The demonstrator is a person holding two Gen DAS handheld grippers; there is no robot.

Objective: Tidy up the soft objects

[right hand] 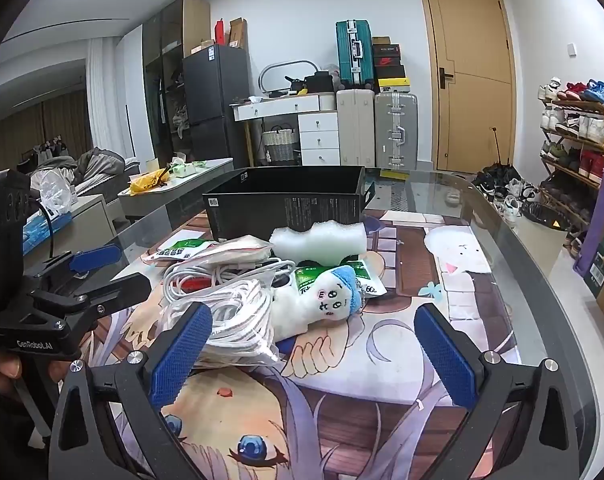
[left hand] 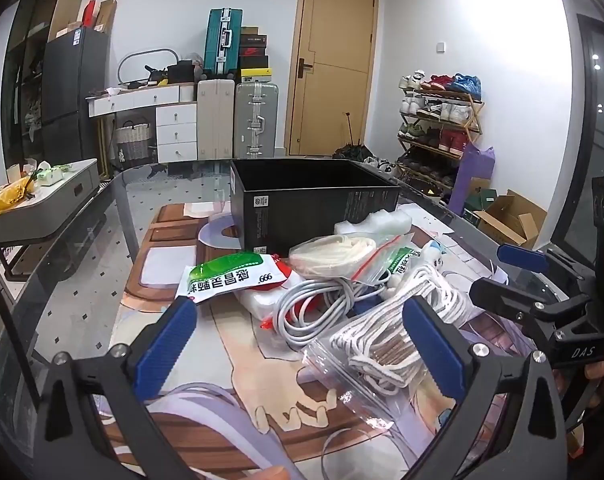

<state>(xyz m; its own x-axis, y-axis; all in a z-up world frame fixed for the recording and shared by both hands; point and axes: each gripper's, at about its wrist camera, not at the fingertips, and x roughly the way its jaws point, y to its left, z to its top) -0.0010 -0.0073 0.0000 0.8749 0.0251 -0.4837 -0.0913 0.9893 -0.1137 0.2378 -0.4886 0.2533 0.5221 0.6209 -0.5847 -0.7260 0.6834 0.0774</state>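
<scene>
Here left gripper (left hand: 297, 344), right gripper (right hand: 314, 356) gape empty near black box (left hand: 314, 196).

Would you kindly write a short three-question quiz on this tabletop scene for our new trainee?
1. True or false: the black box is open at the top.
2. What lies nearest the right gripper: A) plush toy B) foam block C) box?
3. Are the left gripper jaws open or shut?

Key: 1 true. 2 A. 3 open, with the bagged white rope ahead of them, ungripped.
</scene>
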